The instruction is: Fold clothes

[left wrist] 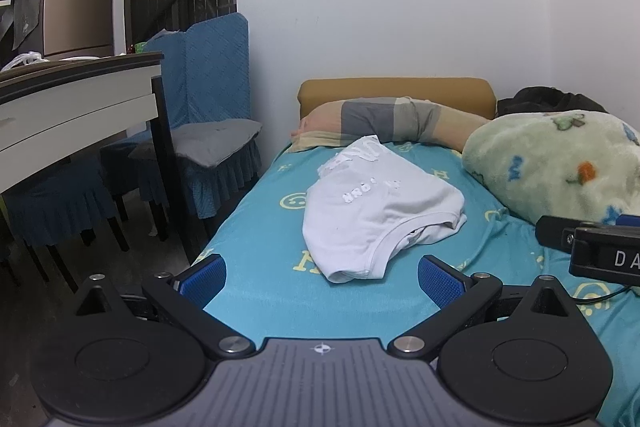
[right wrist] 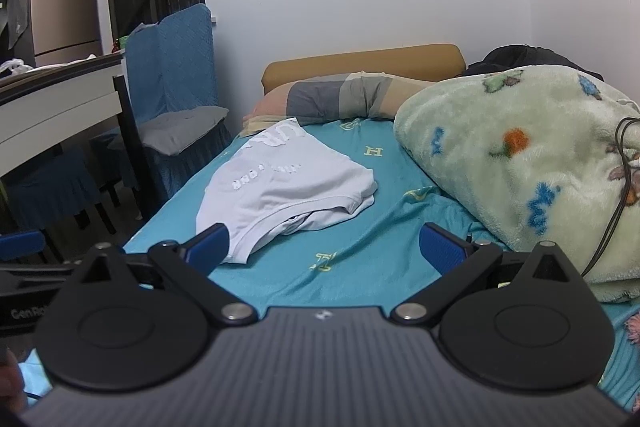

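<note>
A white T-shirt (left wrist: 376, 207) with white lettering lies roughly folded in a bundle on the turquoise bedsheet (left wrist: 260, 299). It also shows in the right wrist view (right wrist: 288, 191). My left gripper (left wrist: 322, 281) is open and empty, just in front of the shirt's near edge. My right gripper (right wrist: 324, 253) is open and empty; its left finger (right wrist: 210, 245) overlaps the shirt's near corner in view, and whether they touch cannot be told. The bedsheet (right wrist: 360, 267) lies between the right fingers.
A fluffy pale green blanket (left wrist: 560, 163) is heaped on the bed's right side, seen also from the right wrist (right wrist: 520, 163). A striped pillow (left wrist: 384, 121) and tan headboard (left wrist: 396, 89) lie beyond. A desk (left wrist: 76, 99) and blue-covered chairs (left wrist: 212, 131) stand left.
</note>
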`<state>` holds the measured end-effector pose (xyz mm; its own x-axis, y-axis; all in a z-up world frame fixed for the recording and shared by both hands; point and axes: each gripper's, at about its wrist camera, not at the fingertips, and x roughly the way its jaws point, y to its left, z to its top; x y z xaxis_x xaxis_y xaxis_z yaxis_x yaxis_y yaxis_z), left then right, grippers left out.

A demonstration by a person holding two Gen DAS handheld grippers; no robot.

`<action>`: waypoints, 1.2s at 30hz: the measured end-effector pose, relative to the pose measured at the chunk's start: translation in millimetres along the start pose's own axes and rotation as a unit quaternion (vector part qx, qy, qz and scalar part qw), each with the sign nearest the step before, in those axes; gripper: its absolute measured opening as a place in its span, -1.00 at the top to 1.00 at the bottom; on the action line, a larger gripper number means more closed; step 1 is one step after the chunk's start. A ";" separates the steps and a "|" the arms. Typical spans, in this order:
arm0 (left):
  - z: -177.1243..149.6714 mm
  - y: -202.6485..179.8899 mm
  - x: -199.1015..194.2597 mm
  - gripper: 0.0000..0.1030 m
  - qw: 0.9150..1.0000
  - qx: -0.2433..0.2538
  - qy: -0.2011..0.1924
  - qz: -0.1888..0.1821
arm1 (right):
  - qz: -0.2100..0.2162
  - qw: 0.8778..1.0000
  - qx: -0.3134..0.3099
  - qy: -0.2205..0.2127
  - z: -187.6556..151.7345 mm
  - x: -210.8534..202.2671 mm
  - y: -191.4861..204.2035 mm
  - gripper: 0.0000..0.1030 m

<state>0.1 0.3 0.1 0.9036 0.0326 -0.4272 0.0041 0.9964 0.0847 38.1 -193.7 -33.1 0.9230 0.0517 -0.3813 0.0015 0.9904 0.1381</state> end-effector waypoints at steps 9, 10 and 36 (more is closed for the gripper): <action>1.1 3.3 -2.4 -0.99 1.000 -0.001 -0.011 -0.002 | -0.005 0.999 -0.028 -0.021 -1.2 -5.5 10.2 -1.00; -1.7 7.9 -11.6 -0.99 1.000 -0.005 -0.018 -0.007 | -0.004 0.999 -0.027 -0.022 -1.7 -5.6 9.3 -1.00; -2.0 -0.8 -0.1 -0.99 1.000 0.003 0.006 -0.006 | 0.004 1.000 -0.014 0.005 1.8 2.0 6.5 -1.00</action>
<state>-0.9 -0.3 -1.8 0.8979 0.0225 -0.4396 0.0167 0.9962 0.0849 40.6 -187.4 -31.3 0.9193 0.0609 -0.3888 -0.0168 0.9931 0.1157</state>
